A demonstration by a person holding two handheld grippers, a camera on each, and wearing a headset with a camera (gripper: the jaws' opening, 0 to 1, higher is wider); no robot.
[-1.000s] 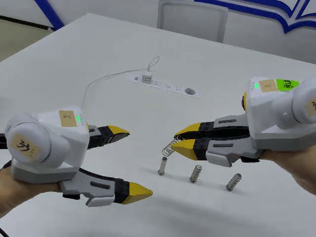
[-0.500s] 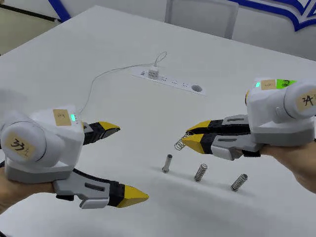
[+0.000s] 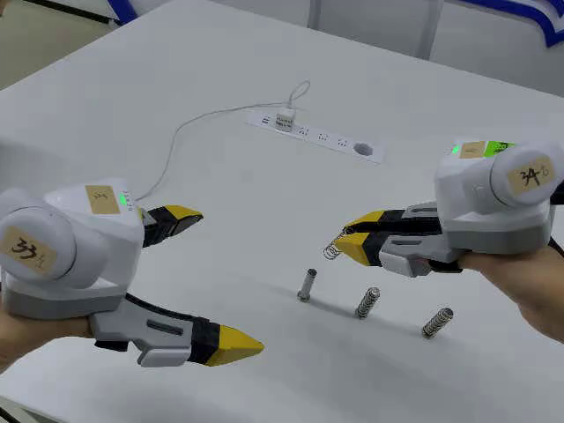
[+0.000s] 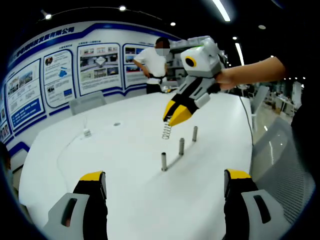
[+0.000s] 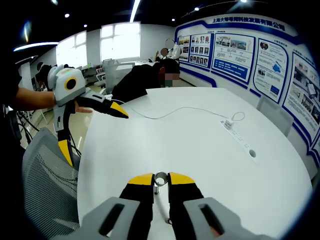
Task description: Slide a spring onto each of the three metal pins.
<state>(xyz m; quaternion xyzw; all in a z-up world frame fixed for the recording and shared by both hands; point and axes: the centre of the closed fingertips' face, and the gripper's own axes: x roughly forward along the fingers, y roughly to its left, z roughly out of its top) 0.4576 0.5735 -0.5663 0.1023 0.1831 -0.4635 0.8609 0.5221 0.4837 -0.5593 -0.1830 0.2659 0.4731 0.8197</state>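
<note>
Your right gripper (image 3: 345, 245) has its jaws clamped on the last spring (image 3: 332, 250), which hangs in the air near the bare pin (image 3: 306, 285) without touching it. The middle pin (image 3: 367, 302) and the end pin (image 3: 437, 322) already carry springs. Your left gripper (image 3: 204, 280) hovers with its jaws wide apart and holds nothing. Bring the spring's open end exactly over the pin top, keep it in line with the pin, and lower it slowly.

Label (image 3: 26, 249) on left gripper (image 3: 229, 279) seemingly reads 33; right gripper (image 3: 345, 243) shows 34.
</note>
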